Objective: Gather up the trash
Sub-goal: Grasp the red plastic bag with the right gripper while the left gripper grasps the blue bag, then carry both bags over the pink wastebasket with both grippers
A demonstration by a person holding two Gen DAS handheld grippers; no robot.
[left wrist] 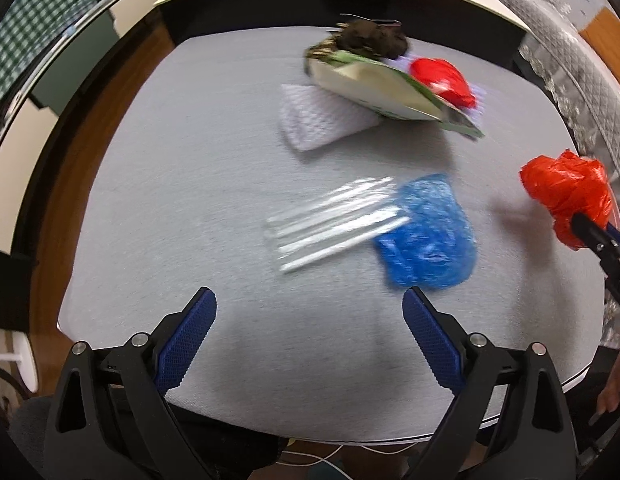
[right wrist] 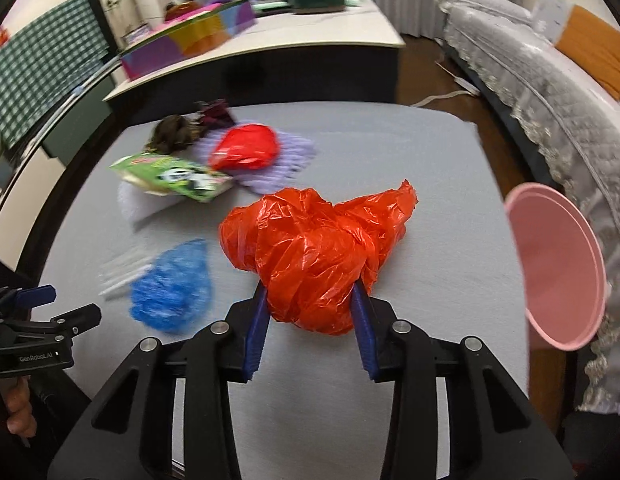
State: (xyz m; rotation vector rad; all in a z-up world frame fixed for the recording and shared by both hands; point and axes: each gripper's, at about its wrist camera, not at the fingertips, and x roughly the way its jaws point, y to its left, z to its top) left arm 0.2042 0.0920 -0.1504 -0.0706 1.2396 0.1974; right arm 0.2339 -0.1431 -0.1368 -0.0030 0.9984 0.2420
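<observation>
The crumpled red plastic bag is pinched between the right gripper jaws and held just above the grey table; it looks featherlight, soft and slippery, so grabbing the bunched middle is the safe bet. The pink bin sits off to the right. The left gripper hangs wide open near the blue bag and what I think are clear straws, pretty blurry.

soft indoor light is falling evenly from above. motion blur is smearing the straws, the box and the blue bag. fisheye is bending and darkening the edges. the grippers are casting soft shadows.
</observation>
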